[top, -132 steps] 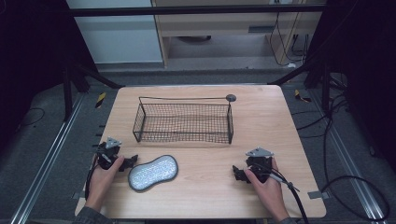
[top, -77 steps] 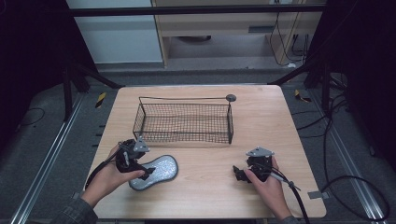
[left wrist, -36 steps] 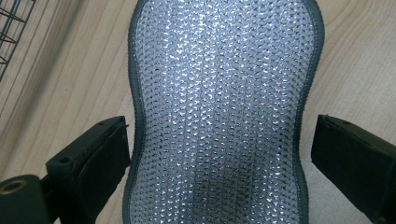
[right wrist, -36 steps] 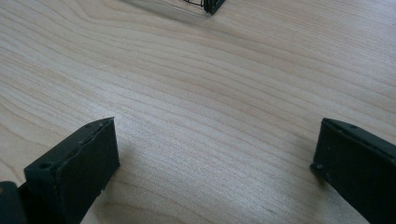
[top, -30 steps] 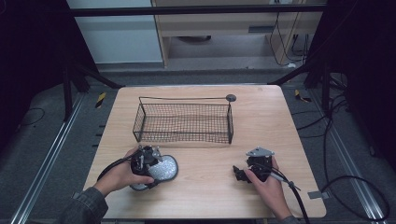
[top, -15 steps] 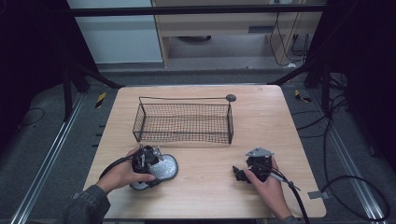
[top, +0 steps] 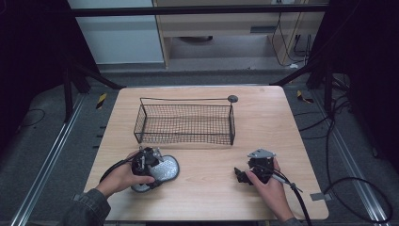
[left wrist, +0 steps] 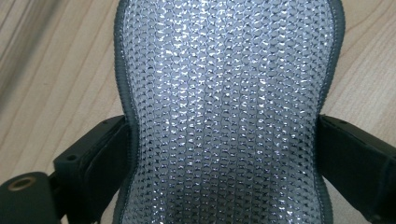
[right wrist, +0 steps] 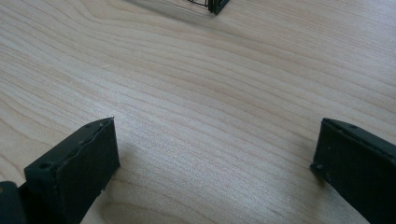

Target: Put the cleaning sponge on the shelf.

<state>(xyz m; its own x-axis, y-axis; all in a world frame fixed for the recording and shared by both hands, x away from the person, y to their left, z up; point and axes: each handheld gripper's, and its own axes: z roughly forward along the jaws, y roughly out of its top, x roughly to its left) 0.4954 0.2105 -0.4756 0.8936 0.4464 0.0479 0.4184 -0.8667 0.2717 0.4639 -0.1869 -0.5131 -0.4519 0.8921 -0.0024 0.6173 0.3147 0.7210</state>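
Left tongs (top: 149,162) sit over the near-left part of the counter (top: 282,127), straddling the narrow waist of a silver mesh pad (top: 162,170) with a dark grey rim. In the left gripper view the pad (left wrist: 224,107) runs up between the two black jaws; each jaw lies right against a rim edge, so they look closed onto the pad, though I can't confirm any squeeze. The pad lies flat on the wood, near the front-left corner of the black wire basket (top: 186,122) but apart from it.

Left hand (top: 123,175) wraps the gripper body, with its cable looping back toward the sleeve.

Right tongs (top: 241,175) rest on the counter at near right, well apart from the pad, with the right hand (top: 269,186) behind them. In the right gripper view the jaws stand wide apart with bare wood between them, gripping nothing (right wrist: 215,163). A corner of the basket (right wrist: 215,5) shows at the top edge of that view.

The basket stands mid-counter, upright. A small dark round disc (top: 232,98) lies on the counter by its far-right corner.
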